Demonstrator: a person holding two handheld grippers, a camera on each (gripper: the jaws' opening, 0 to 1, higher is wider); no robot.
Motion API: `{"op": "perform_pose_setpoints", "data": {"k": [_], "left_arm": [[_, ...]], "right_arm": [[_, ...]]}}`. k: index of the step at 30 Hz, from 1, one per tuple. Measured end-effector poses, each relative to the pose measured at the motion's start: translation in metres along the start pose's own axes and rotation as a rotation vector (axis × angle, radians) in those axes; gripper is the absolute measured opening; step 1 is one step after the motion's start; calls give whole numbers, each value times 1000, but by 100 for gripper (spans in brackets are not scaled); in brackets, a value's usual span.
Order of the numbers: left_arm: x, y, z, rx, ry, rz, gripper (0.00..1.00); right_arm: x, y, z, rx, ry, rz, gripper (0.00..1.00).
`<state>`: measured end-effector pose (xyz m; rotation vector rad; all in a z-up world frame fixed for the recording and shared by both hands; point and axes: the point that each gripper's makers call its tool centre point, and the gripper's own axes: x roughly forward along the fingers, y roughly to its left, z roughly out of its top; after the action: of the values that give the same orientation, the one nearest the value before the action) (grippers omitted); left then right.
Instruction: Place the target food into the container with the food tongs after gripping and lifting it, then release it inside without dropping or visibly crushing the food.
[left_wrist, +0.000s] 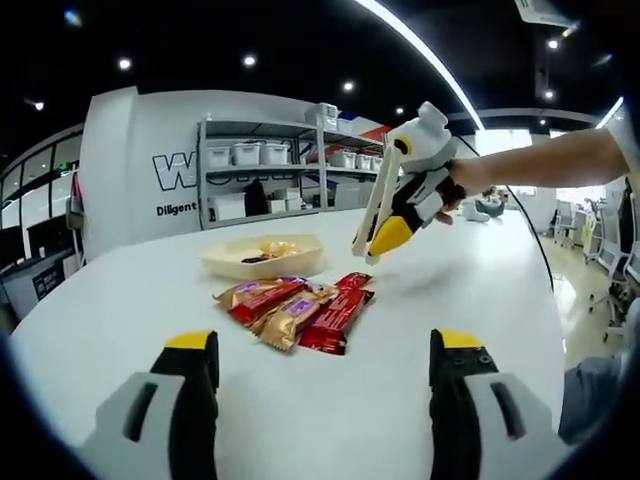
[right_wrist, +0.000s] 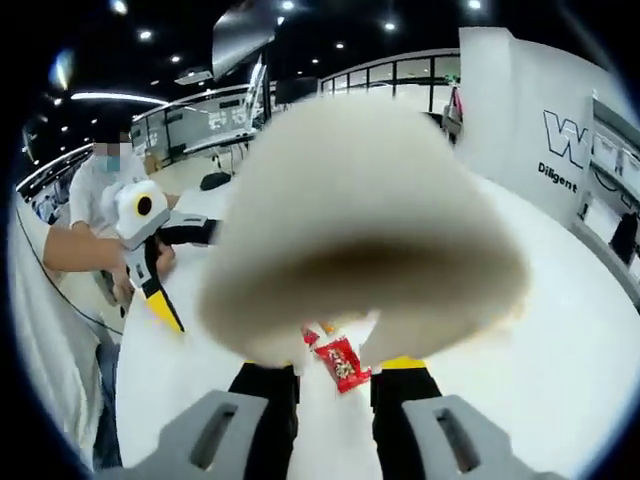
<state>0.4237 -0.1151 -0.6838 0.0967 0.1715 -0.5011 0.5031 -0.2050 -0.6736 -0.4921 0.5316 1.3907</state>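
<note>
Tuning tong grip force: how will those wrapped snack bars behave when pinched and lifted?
The snack bars look flat and small, so probably light. Their shiny wrappers may slip in the tongs. They overlap in a pile on the table, so pinching one could drag its neighbours.

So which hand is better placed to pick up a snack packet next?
The right. The right gripper holds the tongs, their tips hanging close to the snack packets and the tray. The left gripper sits back from them, jaws open and empty.
</note>
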Motion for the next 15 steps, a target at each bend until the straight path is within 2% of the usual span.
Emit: {"op": "perform_pose_setpoints", "data": {"k": [2,5,8,9,12,15], "left_arm": [[0,-1,0,6,-1,0,85],[0,-2,-1,12,4,-4,84],[0,-1,-1,6,4,-5,84],[0,-1,-1,5,3,-6,84],[0,0,-1,7,5,-3,84],[0,-2,-1,7,6,-2,83]], "right_arm": [[6,-3,-12,-60,66,-14,21],[12,-3,-11,-124,46,-15,21],[12,-4,-8,-139,36,-18,21],[13,-8,-6,-174,36,-26,21],[15,-11,-2,-167,30,-12,21],[20,-11,-1,-207,46,4,22]]}}
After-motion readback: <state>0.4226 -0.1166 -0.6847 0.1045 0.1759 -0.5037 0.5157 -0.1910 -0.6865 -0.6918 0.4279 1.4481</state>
